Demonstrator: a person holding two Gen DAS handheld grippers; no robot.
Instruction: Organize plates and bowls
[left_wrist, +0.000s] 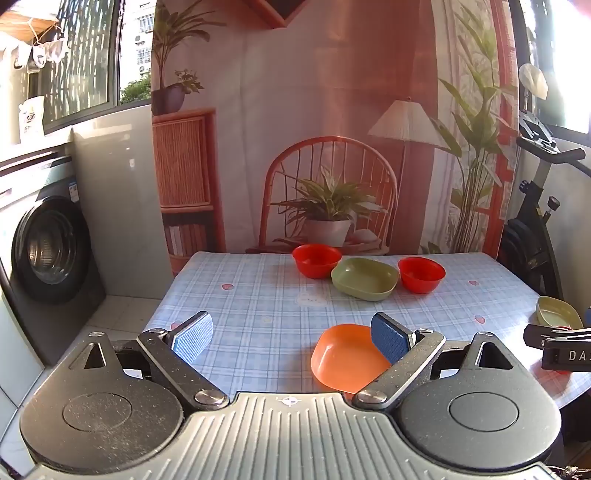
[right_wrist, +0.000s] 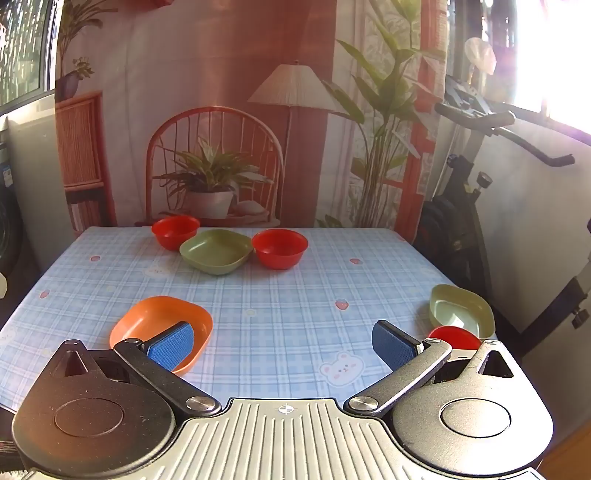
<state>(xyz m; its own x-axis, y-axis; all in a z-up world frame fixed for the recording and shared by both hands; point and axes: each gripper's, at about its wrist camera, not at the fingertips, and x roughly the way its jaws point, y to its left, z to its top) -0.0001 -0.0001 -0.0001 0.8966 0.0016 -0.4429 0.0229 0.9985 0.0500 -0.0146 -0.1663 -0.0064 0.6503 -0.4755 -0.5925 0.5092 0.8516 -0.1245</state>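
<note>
Only the white letters "DA" can be read — cut off by the frame edge — on the black right claw (left_wrist: 565, 349).

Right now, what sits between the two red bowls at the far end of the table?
A green dish sits between the left red bowl and the right red bowl, close against both. Both wrist views show it, the right one most clearly.

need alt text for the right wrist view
The open right gripper hovers empty over a blue checked table. An orange dish lies near left; at the far edge a green dish sits between two red bowls.
</note>
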